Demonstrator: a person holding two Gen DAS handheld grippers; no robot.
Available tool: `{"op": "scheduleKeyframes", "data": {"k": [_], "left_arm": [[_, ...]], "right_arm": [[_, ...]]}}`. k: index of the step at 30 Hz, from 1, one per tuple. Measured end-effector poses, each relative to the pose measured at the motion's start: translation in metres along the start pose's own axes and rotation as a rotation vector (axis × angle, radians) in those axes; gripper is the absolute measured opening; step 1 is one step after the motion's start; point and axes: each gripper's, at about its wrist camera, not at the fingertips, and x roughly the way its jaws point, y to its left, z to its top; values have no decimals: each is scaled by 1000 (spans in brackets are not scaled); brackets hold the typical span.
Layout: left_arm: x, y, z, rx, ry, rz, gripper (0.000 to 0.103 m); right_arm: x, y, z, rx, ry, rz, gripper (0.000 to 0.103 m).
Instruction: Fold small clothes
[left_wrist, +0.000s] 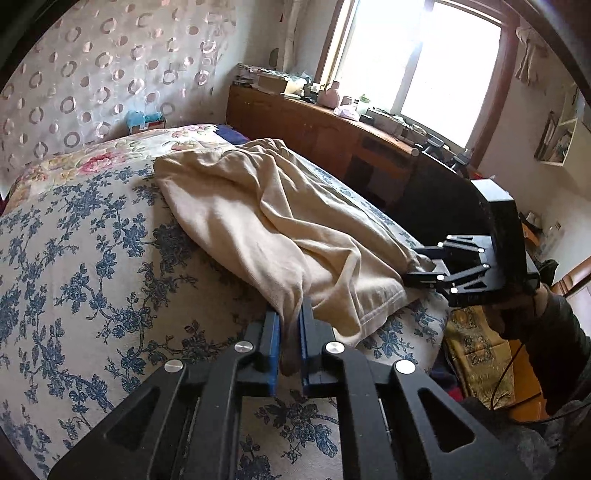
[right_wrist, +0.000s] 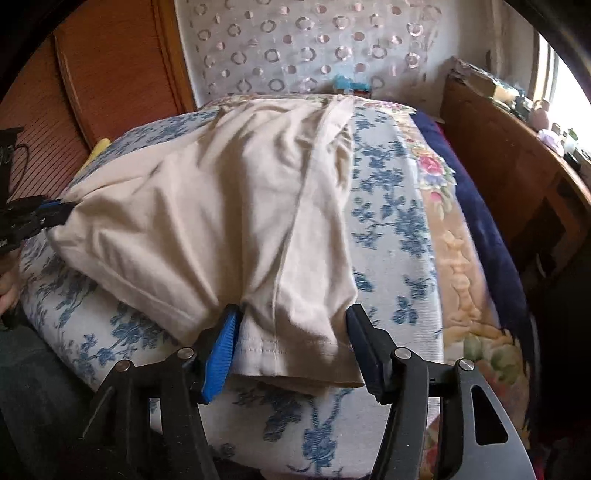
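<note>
Right now the left gripper (left_wrist: 290, 347) has its blue-padded jaws pressed together on a bunched corner of the cream garment (left_wrist: 266, 221), the pinched fold running down between the pads toward the camera. Just ahead of those jaws the cloth spreads out, rumpled and creased, across the blue-flowered bedcover (left_wrist: 85, 266).

From the other side, the right gripper (right_wrist: 291, 349) has its jaws spread wide, one finger on each side of the garment's stitched hem (right_wrist: 273, 356). The hem lies between them, apparently not yet clamped; whether either pad touches the cloth is hard to say. Beyond the right jaws the garment (right_wrist: 221, 206) runs away over the bedcover (right_wrist: 388, 229), with the left gripper seen far off to the left holding its corner.

Farther on stand a curtain with ring patterns (left_wrist: 92, 74), a wooden cabinet (left_wrist: 332, 136) and a bright window (left_wrist: 436, 59).

By my reading, the step in hand is securing two points on the near edge before a fold. The next move probably calls for the right jaws to close on the hem, then for both grippers to lift together and carry that edge forward, away from the jaws, over the far part, keeping the cloth taut so the wrinkles do not get folded in.
</note>
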Motion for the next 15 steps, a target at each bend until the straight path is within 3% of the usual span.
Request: {"op": "scheduleKeyframes", "data": {"k": [2, 4, 7, 10, 15], "left_arm": [[-1, 1, 2, -5, -5, -4, 9], [0, 0, 4, -4, -10, -4, 9], [-1, 0, 9, -4, -19, -9, 9], [-6, 2, 19, -6, -38, -14, 9], [-14, 16, 60, -23, -102, 8, 9]], "right_arm": [[-2, 0, 0, -12, -4, 14, 52], [-4, 3, -2, -35, -11, 40, 33], [-5, 5, -5, -49, -19, 62, 15], [-8, -5, -4, -33, -38, 71, 10], [-44, -16, 28, -1, -193, 80, 9]]}}
